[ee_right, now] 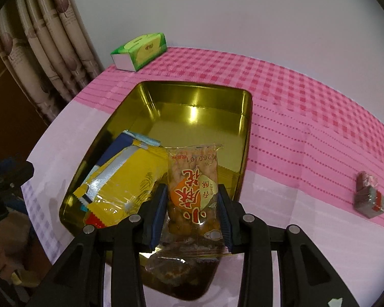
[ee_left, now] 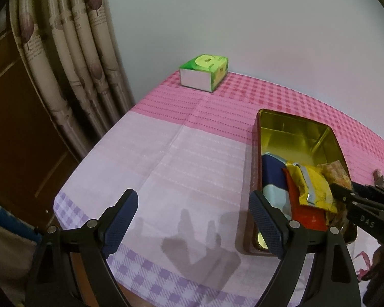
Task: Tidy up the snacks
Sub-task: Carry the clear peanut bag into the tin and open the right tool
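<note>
We hold the snack pack (ee_right: 193,194) in our right hand-held gripper (ee_right: 192,217), long axis pointing ahead over the tin (ee_right: 245,117); left hand-held gripper (ee_left: 194,220) gapes empty.

My left wrist camera looks steeply down from left of the gold tin (ee_left: 298,138), my right sits close above it (ee_right: 192,107), both share the tissue box (ee_left: 204,73) and the pink tablecloth (ee_left: 166,153).

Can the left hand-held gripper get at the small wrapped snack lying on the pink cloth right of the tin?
Probably not directly: the gold rectangular tin and the right hand-held gripper lie between the open left hand-held gripper and that small wrapped snack.
</note>
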### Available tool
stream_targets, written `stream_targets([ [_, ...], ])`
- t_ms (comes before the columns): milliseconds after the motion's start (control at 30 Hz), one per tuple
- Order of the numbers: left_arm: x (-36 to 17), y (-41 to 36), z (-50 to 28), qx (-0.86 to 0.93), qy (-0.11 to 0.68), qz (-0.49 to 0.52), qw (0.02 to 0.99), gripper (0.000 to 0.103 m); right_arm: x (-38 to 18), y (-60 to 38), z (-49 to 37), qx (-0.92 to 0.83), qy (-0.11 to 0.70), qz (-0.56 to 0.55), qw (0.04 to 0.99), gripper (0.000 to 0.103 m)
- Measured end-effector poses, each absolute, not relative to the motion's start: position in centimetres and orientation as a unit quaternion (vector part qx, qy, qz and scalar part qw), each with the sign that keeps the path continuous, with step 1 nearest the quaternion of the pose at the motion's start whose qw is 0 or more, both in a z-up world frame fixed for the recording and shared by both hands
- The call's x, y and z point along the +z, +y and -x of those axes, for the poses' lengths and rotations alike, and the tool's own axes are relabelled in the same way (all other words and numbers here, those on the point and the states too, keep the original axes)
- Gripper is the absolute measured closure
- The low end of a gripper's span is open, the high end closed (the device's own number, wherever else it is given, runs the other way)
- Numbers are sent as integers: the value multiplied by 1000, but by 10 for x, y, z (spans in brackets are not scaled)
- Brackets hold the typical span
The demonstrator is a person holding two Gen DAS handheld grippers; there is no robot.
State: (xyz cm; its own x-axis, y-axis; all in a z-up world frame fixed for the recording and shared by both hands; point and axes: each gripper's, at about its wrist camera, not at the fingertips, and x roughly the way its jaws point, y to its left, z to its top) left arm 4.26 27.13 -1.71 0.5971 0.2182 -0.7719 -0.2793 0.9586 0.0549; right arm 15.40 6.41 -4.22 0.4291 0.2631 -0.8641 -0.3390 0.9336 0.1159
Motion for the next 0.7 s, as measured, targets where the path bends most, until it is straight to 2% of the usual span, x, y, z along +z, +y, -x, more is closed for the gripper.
stream_targets([
  [233, -17, 270, -43, 144, 425, 32, 893, 15, -46, 72, -154, 178, 504, 48, 844, 65],
  [333, -17, 271, -42, 147, 422, 34, 894, 15, -41, 69, -152, 177, 496, 44, 849, 57],
  [400, -17, 272, -42, 147, 423, 39, 893, 15, -33, 62, -149, 177, 481, 37, 858, 45],
  [433, -18, 273, -42, 147, 423, 42, 893, 15, -28, 57, -147, 173, 473, 35, 863, 42],
  [633, -18, 272, -41, 149, 422, 40, 893, 15, -10, -6, -146, 105, 440, 32, 891, 38],
  [700, -18, 270, -41, 148, 422, 40, 893, 14, -11, -33, -149, 68, 438, 33, 896, 31],
])
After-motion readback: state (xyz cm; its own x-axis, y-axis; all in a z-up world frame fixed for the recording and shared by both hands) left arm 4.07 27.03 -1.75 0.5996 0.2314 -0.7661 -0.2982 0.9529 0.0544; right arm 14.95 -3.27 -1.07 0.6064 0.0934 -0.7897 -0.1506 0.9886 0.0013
